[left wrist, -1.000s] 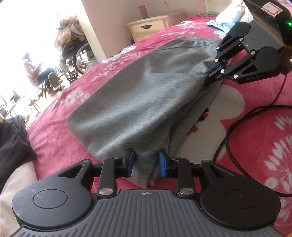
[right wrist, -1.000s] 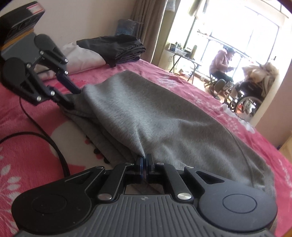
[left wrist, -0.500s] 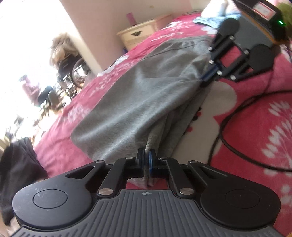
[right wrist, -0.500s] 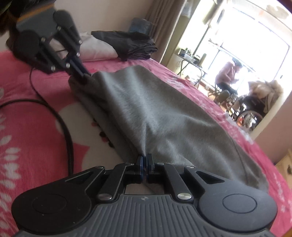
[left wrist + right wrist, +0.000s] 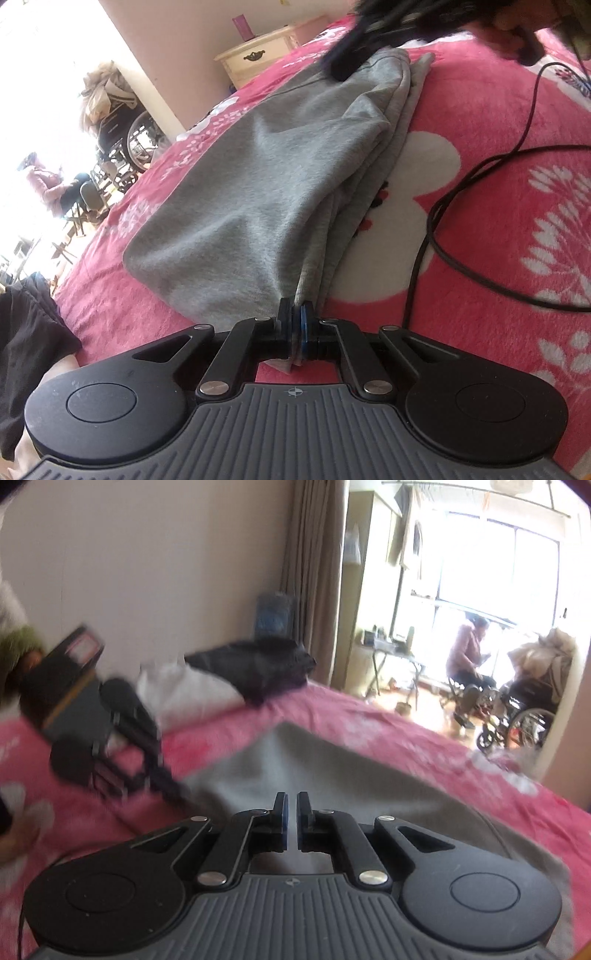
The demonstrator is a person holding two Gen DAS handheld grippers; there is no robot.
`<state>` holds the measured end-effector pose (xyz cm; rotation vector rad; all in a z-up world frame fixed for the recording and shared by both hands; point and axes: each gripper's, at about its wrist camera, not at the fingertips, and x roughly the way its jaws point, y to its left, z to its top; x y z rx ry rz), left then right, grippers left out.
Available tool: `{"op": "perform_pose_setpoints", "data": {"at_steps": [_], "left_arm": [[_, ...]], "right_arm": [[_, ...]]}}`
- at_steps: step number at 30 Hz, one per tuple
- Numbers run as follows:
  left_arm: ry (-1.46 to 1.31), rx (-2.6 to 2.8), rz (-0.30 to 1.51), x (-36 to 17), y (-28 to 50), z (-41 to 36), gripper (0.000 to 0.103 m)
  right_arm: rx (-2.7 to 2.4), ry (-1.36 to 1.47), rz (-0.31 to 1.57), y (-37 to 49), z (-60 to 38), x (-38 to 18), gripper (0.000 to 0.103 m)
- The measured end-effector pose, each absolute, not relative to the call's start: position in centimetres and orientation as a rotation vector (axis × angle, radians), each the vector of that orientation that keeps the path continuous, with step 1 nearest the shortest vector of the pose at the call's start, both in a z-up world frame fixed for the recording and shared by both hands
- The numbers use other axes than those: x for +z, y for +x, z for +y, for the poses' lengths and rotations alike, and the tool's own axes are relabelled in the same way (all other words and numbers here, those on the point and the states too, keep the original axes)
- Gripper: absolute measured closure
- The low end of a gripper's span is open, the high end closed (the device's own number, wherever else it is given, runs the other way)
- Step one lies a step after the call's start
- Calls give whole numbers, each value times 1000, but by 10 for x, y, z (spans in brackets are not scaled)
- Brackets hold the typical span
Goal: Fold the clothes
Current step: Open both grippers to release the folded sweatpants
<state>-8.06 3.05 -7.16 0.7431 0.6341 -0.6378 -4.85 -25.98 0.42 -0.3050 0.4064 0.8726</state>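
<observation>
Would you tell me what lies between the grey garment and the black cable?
Bare pink blanket with a white patch lies between the grey garment and the black cable, seen in the left wrist view.

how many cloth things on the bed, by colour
grey: 1, soft grey knit garment
black: 1, pile of folded black clothes
white: 1, white pillow-like bundle
pink: 1, pink floral fleece blanket
total: 4
</observation>
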Motion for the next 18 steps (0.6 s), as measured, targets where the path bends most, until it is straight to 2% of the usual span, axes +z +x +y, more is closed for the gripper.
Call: {"op": "perform_pose_setpoints", "data": {"at_steps": [4,6,8,12,14,16,18], "left_arm": [[749,-633,638,-71,-81,31,100],[703,-622,669,-65,-77,34,96],[625,-611,701,-53,-72,42,95],[418,-619,747,-20,-58,61,95],[334,-632,749,-6,-53,67,92],[292,-629,722,-4,-44,63,85],[255,-624,694,-3,-35,58,84]], "right_arm": [[969,-411,545,-36,-223,-42,98],[1007,-497,619,-36,-213,-69,97],[997,-528,547,-48,-215,-76,97],[982,-501,566,-48,-220,-66,97],[975,-448,567,-49,-228,-54,97],[979,-372,550,-56,-236,-38,97],[962,-299,513,-56,-247,-22,97]]}}
